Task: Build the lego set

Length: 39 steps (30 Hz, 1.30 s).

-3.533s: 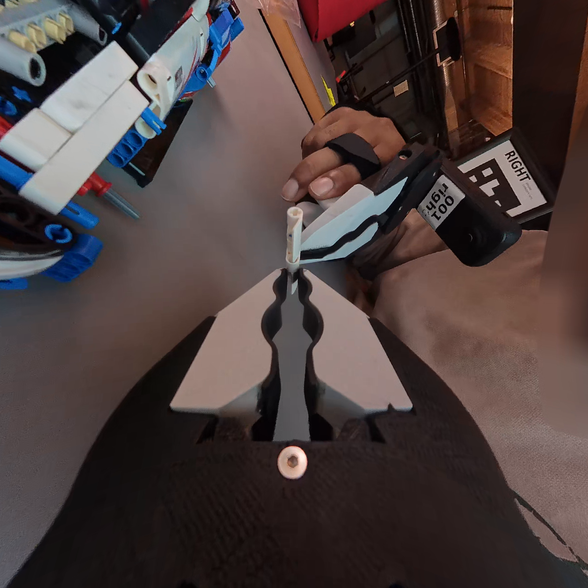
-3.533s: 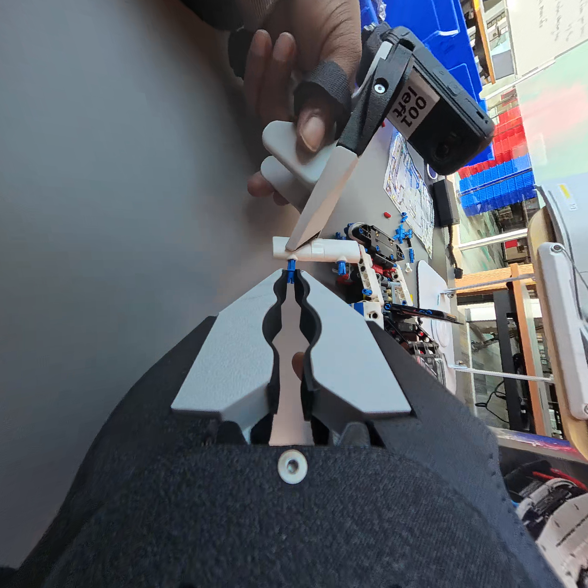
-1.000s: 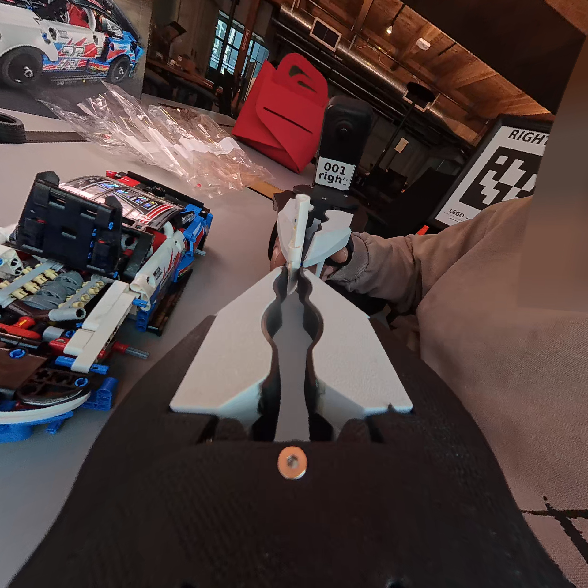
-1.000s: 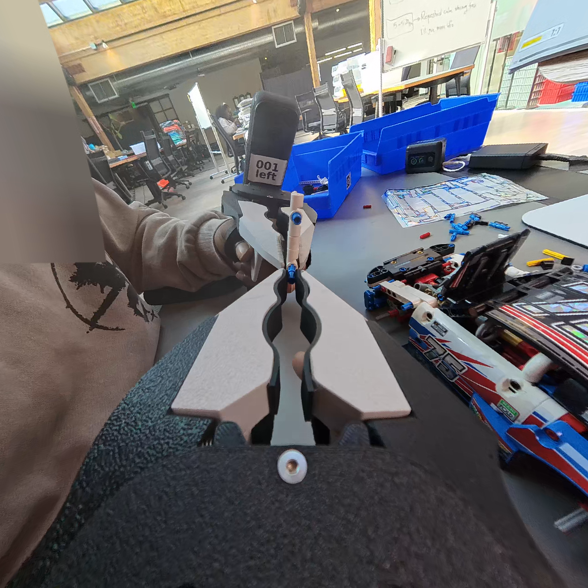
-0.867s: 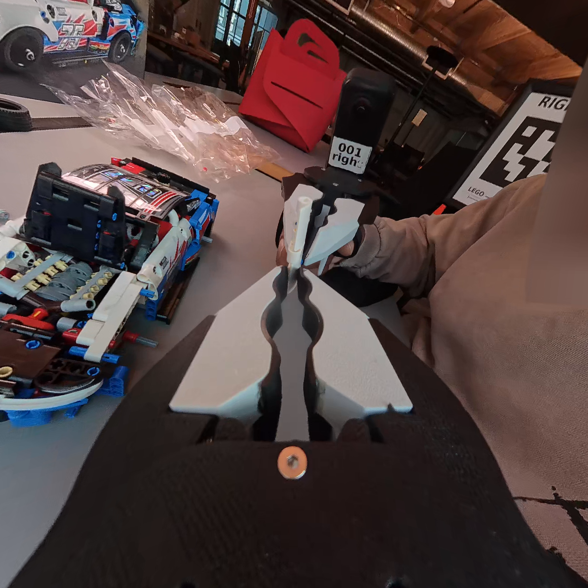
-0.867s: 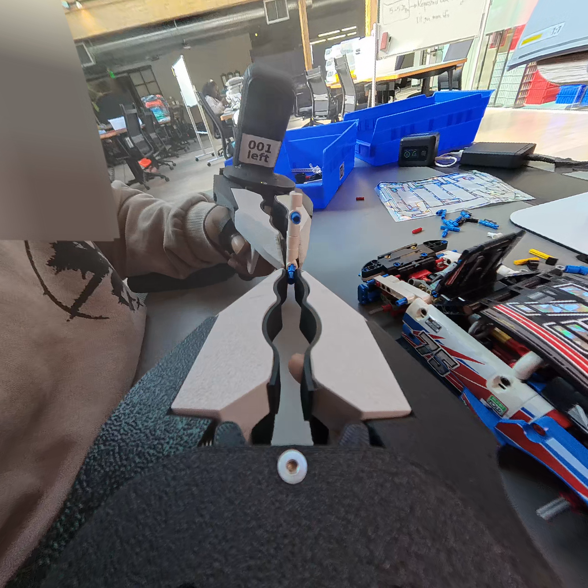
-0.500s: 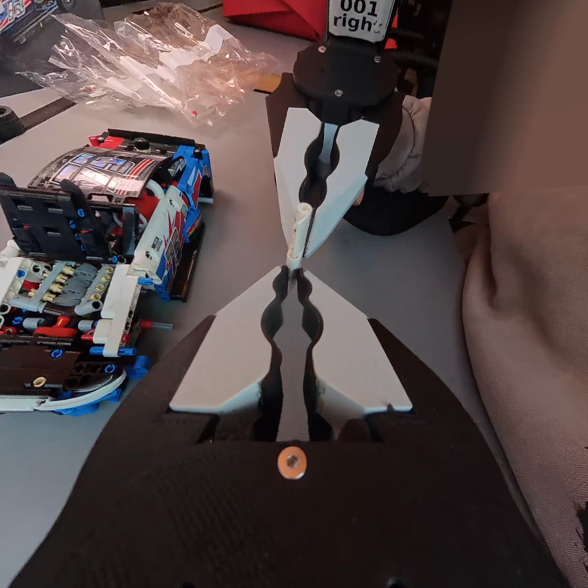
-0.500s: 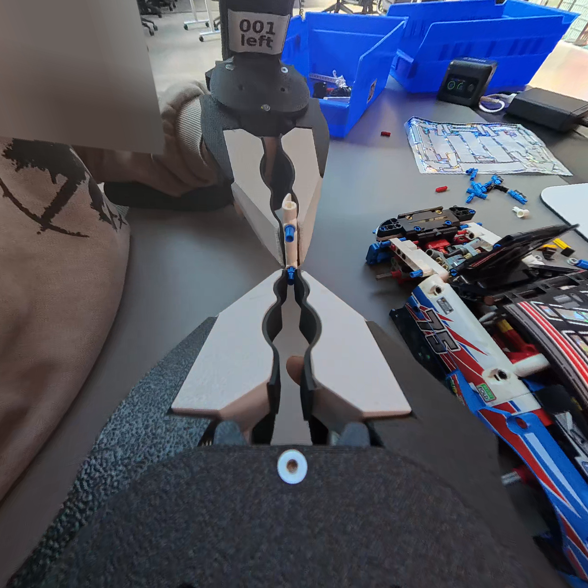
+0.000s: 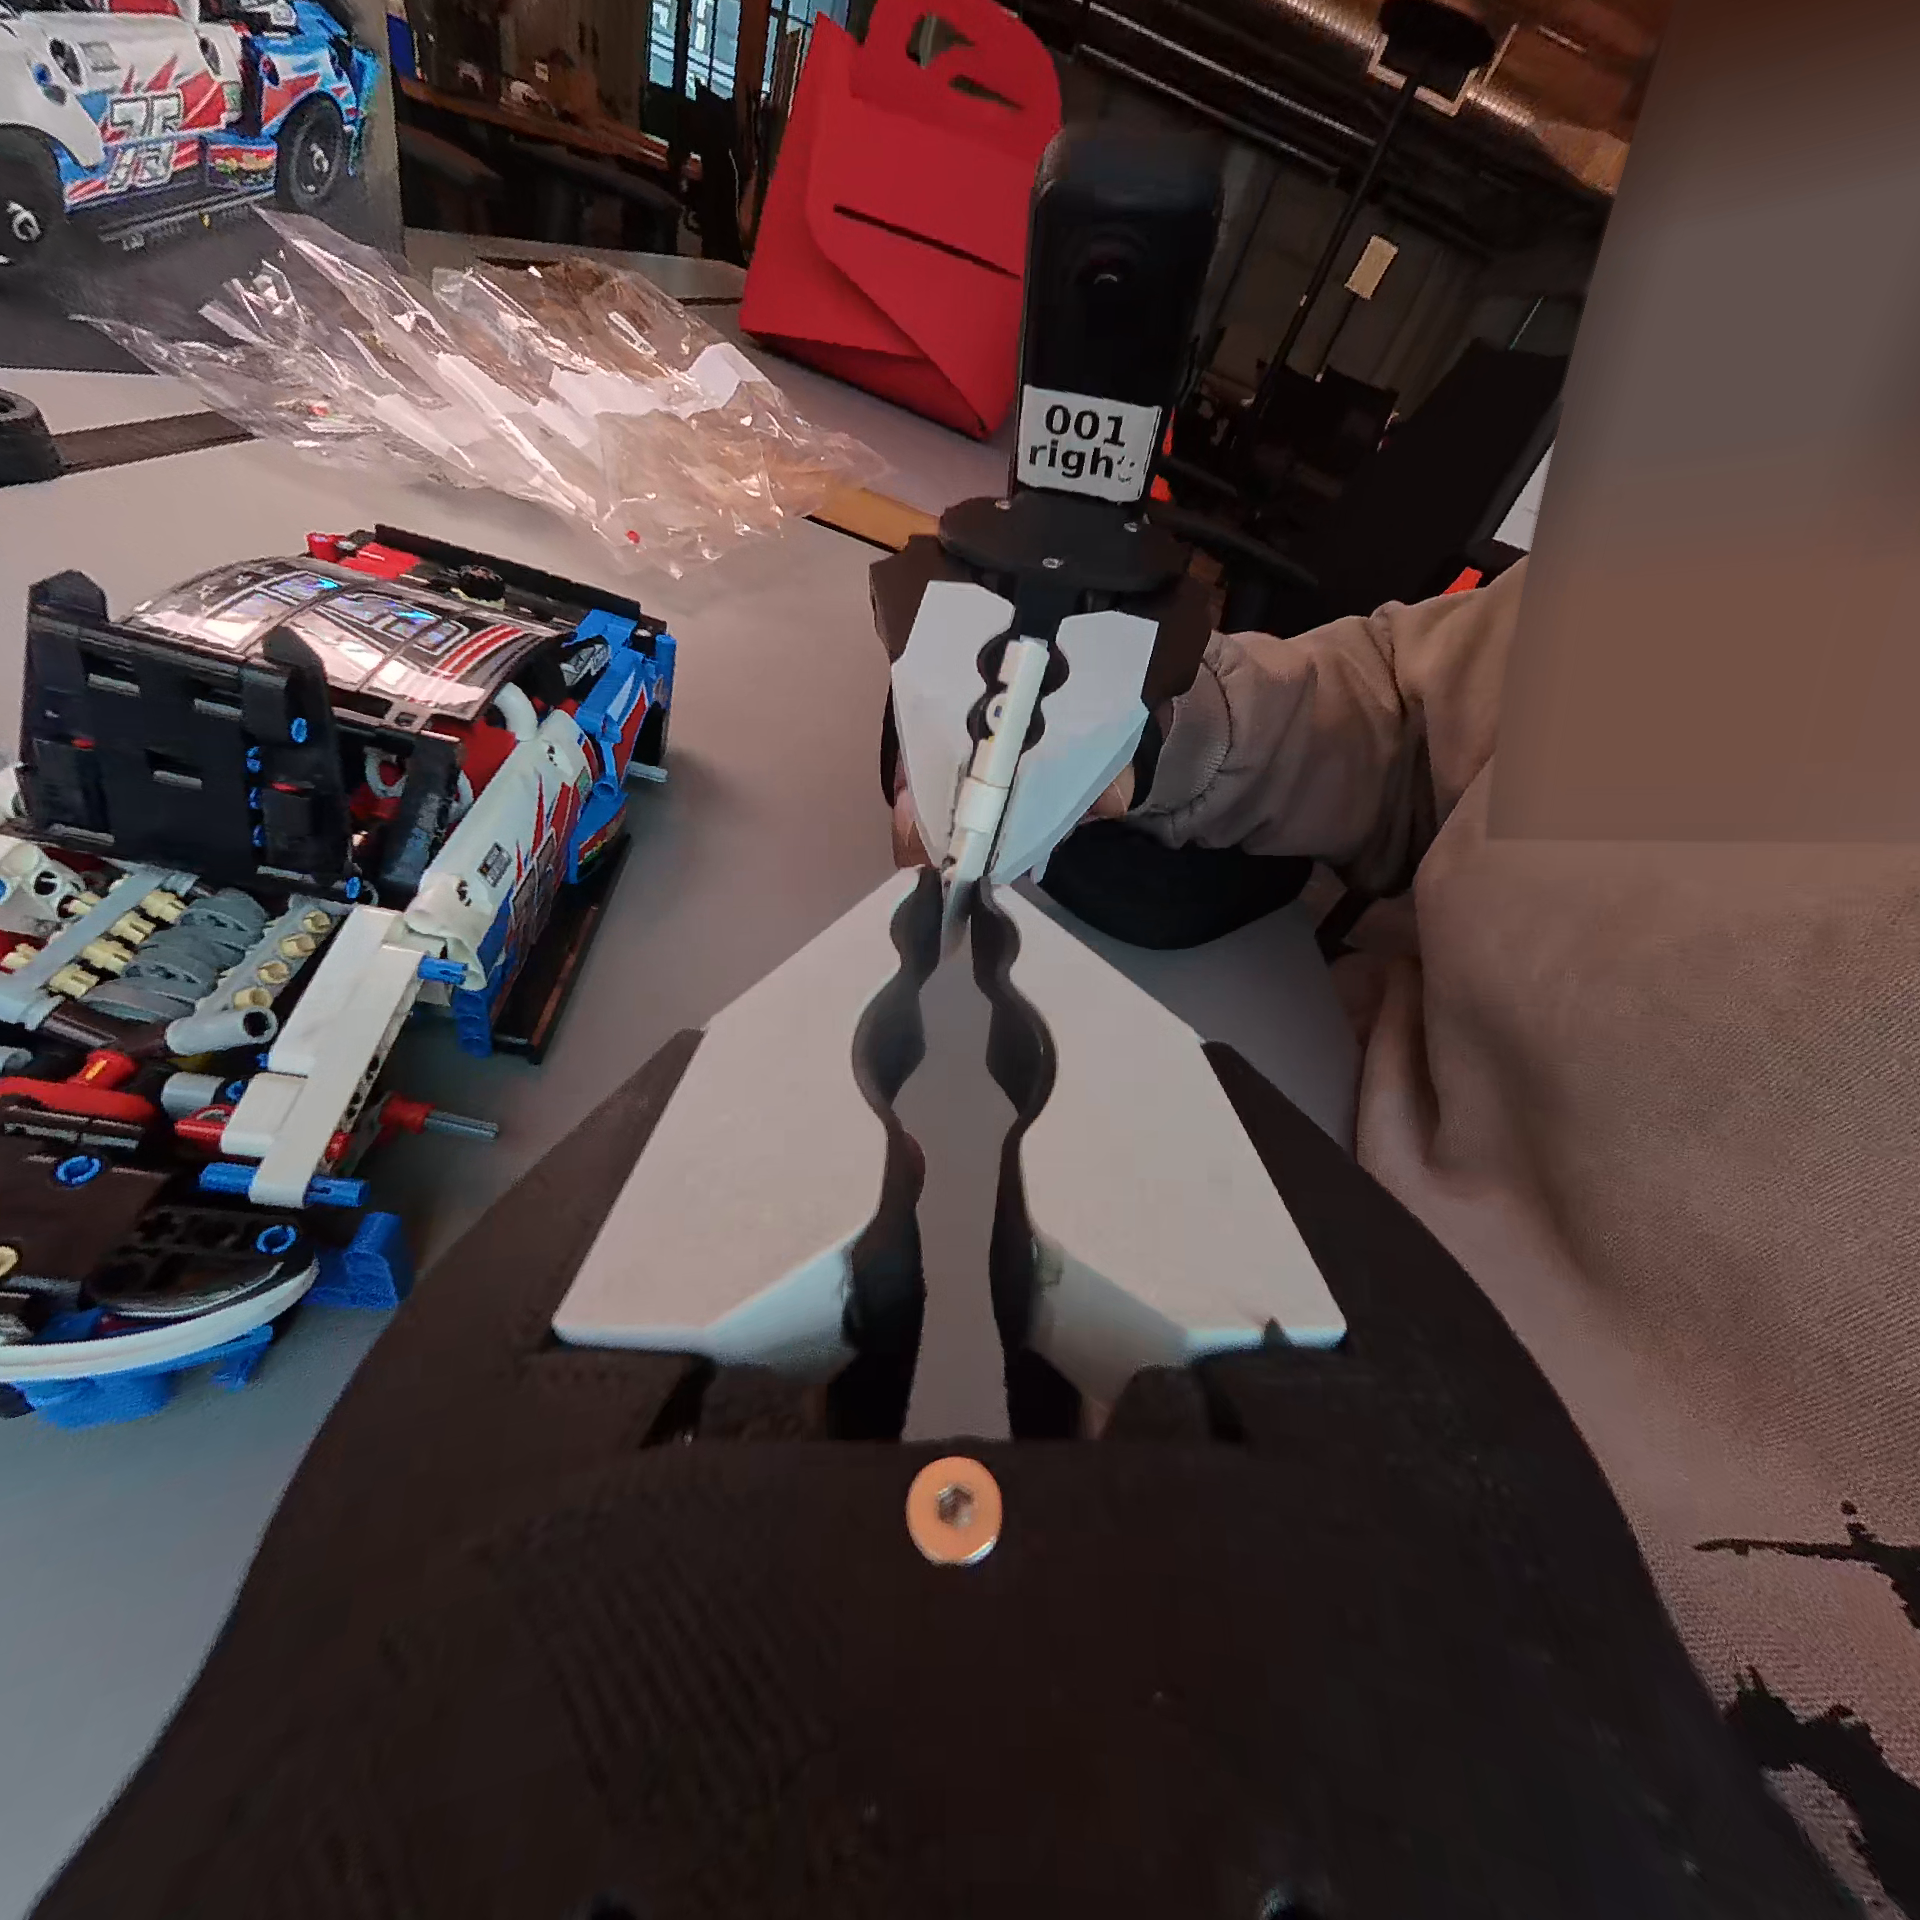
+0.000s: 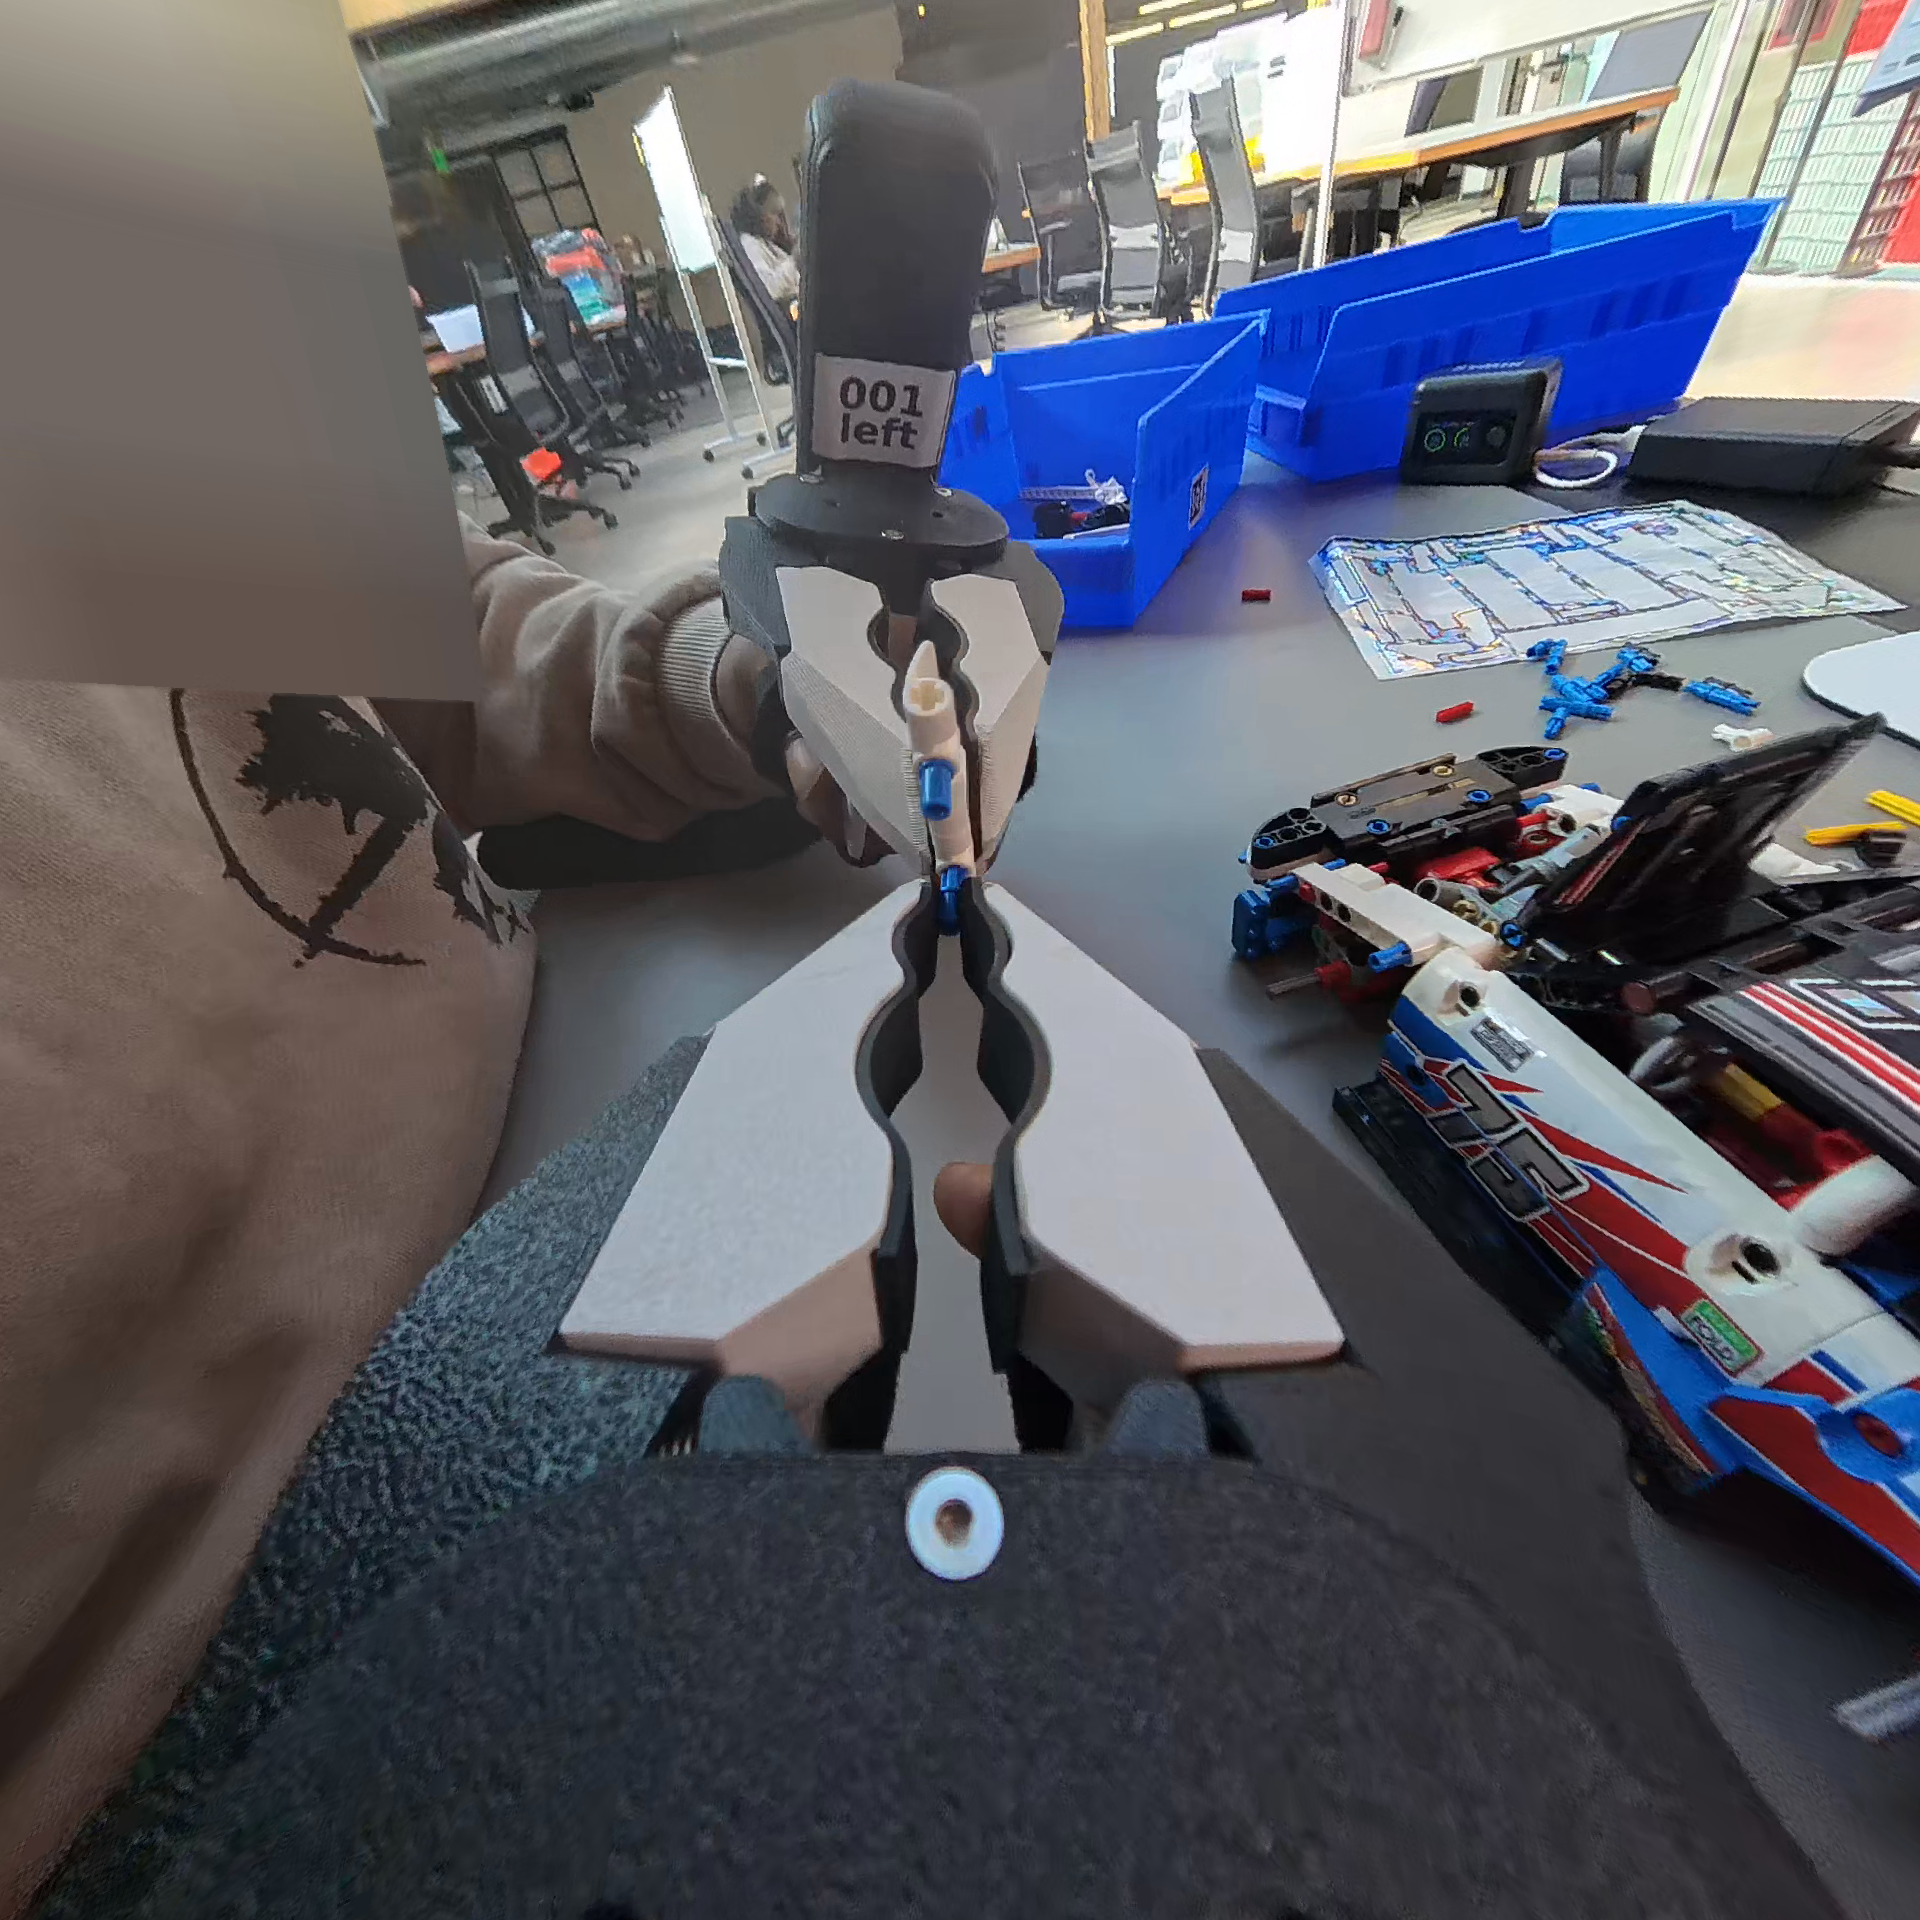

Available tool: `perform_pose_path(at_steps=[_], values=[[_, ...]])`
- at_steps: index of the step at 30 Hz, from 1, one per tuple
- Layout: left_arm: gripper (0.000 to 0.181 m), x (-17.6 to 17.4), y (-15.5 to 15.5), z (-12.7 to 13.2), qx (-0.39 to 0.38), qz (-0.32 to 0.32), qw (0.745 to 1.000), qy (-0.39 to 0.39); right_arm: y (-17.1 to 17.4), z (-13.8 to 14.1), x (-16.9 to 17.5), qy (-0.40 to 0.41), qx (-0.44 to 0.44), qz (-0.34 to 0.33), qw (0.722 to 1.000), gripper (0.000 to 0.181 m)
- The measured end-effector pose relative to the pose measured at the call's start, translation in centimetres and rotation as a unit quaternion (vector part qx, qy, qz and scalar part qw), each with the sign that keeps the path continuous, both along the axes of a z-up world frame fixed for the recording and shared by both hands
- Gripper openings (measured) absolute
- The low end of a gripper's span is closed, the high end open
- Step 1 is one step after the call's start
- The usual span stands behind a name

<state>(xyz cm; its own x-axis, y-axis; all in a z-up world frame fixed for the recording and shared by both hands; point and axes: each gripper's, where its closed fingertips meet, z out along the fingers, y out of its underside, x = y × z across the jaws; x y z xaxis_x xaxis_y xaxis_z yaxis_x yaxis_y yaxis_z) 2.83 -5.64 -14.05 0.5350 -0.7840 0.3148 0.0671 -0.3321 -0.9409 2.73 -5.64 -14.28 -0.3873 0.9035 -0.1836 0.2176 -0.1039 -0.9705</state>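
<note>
My left gripper [image 9: 958, 888] is shut on the near end of a slim white lego piece [image 9: 992, 748] held in the air. My right gripper [image 10: 948, 899] faces it tip to tip and is shut on a blue pin [image 10: 948, 906] at the end of the same white piece [image 10: 940, 743]. A second blue pin [image 10: 935, 784] sticks out of the piece's side. The partly built race car [image 9: 343, 810] stands on the grey table to the left of the left gripper. In the right wrist view the car [image 10: 1579, 1122] is to the right.
Crumpled clear plastic bags [image 9: 499, 395], a red bag [image 9: 904, 229] and a box with a car picture [image 9: 156, 125] lie behind the car. Blue bins [image 10: 1122, 488], an instruction sheet [image 10: 1590, 592] and loose blue pins [image 10: 1600, 691] lie farther off. The person's beige sweatshirt [image 10: 208, 1039] is close by. Only a small space, under 4 cm, lies between the two pairs of fingers.
Both grippers have tilted back up from looking down at the table, staying tip to tip. The white piece with its blue pin is still held between them.
</note>
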Motion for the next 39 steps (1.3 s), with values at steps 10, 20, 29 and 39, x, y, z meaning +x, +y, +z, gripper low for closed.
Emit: perform_pose_path(at_steps=[10,20,29,39], values=[[0.004,0.2,0.1,2.5,0.027,0.003,0.999,-0.043,-0.9,1.3,-1.0,0.045,-0.023,0.005,0.999,0.000],[0.004,-0.8,1.1,3.1,-0.037,0.000,0.981,-0.190,1.1,3.1,-1.1,0.079,-0.056,-0.043,0.994,0.012],[0.004,-0.3,1.3,1.1,-0.060,0.002,0.988,-0.143,2.0,2.9,-0.5,0.067,-0.051,-0.050,0.995,0.006],[0.004,1.5,-0.1,-1.8,-0.065,-0.043,0.997,-0.012,-0.4,0.4,-0.6,-0.033,-0.064,0.024,0.997,0.005]])
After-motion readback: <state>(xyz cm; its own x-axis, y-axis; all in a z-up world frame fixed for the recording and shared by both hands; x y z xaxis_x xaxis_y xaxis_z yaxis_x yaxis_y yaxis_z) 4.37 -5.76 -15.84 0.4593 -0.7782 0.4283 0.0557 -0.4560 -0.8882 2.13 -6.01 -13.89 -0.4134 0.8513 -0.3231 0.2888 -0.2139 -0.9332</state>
